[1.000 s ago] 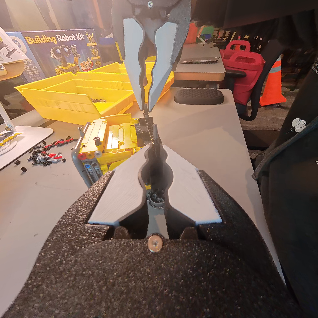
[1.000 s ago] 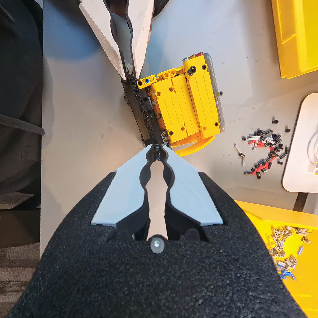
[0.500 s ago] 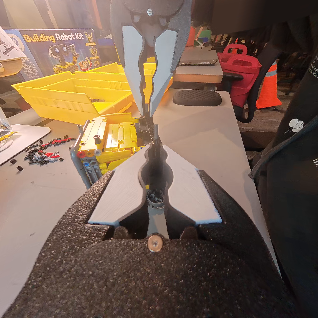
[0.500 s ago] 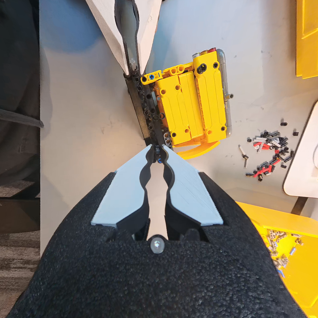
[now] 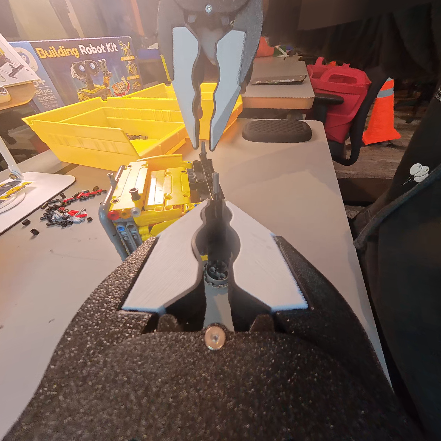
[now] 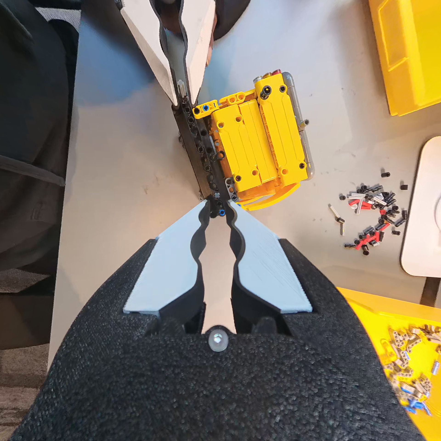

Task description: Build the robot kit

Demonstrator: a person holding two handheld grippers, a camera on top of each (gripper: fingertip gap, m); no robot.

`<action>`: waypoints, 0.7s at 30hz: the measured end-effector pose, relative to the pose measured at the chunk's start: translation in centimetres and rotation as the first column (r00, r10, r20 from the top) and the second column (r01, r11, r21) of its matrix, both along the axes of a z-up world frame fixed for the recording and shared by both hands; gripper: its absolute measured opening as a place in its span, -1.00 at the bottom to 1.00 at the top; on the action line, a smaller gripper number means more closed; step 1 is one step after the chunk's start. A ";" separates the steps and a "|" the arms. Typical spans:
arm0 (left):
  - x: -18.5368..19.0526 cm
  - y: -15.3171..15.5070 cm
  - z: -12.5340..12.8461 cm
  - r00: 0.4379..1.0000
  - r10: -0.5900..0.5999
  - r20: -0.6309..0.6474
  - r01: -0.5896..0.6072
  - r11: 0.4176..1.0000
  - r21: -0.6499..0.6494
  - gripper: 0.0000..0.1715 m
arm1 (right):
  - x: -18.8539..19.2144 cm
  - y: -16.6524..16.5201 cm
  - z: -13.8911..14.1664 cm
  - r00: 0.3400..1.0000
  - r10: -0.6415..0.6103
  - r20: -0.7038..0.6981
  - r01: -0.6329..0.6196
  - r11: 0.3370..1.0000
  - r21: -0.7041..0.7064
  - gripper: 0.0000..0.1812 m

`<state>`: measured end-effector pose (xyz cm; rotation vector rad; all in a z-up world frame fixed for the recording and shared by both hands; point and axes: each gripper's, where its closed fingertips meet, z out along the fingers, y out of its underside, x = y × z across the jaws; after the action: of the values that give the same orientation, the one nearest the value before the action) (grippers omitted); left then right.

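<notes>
Two grippers meet at a yellow brick model [image 6: 260,143] mid-frame: left gripper [image 5: 216,202] fingers clamped on its black beam [image 6: 202,152], right gripper [image 6: 218,208] fingers slightly apart around the beam's other end.

A heap of small black, red and grey pins [image 6: 372,214] lies loose on the grey counter [image 6: 124,167]. Beyond it stand yellow bins [image 5: 95,128], one holding grey and blue pieces [image 6: 410,372]. A blue kit box [image 5: 78,71], a red bag [image 5: 338,95] and an orange cone [image 5: 381,114] stand farther off.
</notes>
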<state>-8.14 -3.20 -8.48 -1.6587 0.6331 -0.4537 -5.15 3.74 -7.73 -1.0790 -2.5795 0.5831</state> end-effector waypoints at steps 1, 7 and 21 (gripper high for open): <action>0.0 0.0 0.0 1.000 0.001 0.003 -0.001 1.000 0.000 -0.94 | 0.1 0.0 0.1 1.000 0.000 -0.004 0.000 1.000 -0.008 -0.86; 0.0 0.0 0.0 1.000 0.007 -0.002 -0.007 1.000 0.004 -0.94 | -0.2 -0.3 0.2 1.000 0.007 -0.018 -0.007 1.000 -0.018 -0.89; -0.2 0.0 0.0 1.000 0.003 0.015 -0.003 1.000 0.014 -0.94 | -0.3 -0.5 -0.4 0.997 0.029 0.069 -0.036 0.995 0.095 -0.95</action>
<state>-8.34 -3.25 -8.48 -1.6415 0.6214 -0.4578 -5.45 3.23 -8.18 -1.0442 -2.6577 0.4317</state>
